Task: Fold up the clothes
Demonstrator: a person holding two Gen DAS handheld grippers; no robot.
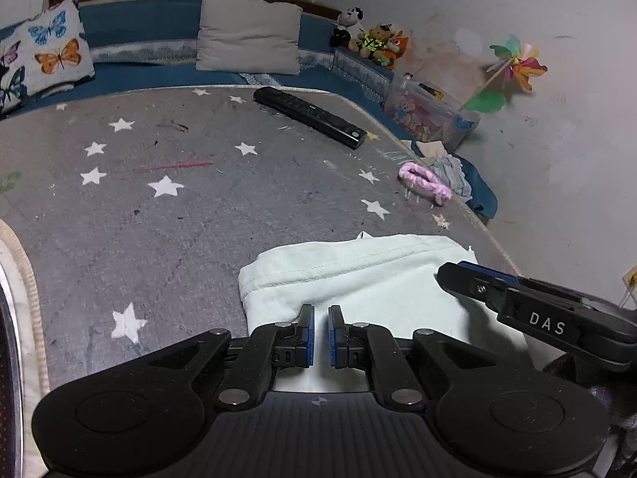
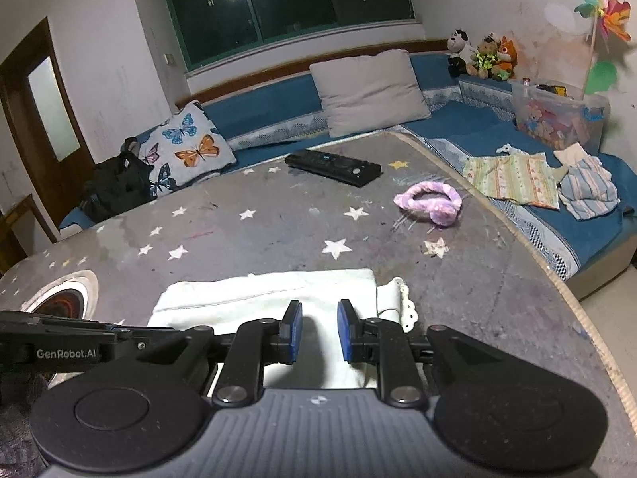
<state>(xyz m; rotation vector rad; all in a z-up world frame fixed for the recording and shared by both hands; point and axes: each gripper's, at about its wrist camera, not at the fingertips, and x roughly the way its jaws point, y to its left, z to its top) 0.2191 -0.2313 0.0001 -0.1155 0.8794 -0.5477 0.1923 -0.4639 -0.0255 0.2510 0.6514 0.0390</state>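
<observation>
Counting stuff from left to right: two pillows on the blue bench, one butterfly pillow [image 2: 187, 147] and one plain grey pillow [image 2: 366, 91]. One black bag [image 2: 115, 183] sits left of the butterfly one. On the grey star-print table [image 2: 239, 235] there's one black remote [image 2: 334, 167], one fuzzy pink headband [image 2: 430, 203], and one folded pale garment [image 2: 254, 298] at the near edge, lace trim poking out on its right side. Three plush toys [image 2: 481, 57] are lined up in the far corner, then one clear plastic bin [image 2: 557, 115] full of small toys, and one rainbow pinwheel [image 2: 605, 20] against the wall. On the bench to the right lie two more loose cloths, one striped yellowish piece [image 2: 513, 179] and one blue striped piece [image 2: 589, 191].

Two grippers, both hanging over the folded garment. The left gripper [image 1: 321, 314] has its blue pads almost together, just a thin slit, and I can't see cloth pinched between them. The right gripper [image 2: 318, 310] has a narrow gap too, slightly wider, nothing gripped that I can see.

Readable text: "DAS" on the side of the right gripper in the left view, and "GenRobot.AI" on the left gripper in the right view.
</observation>
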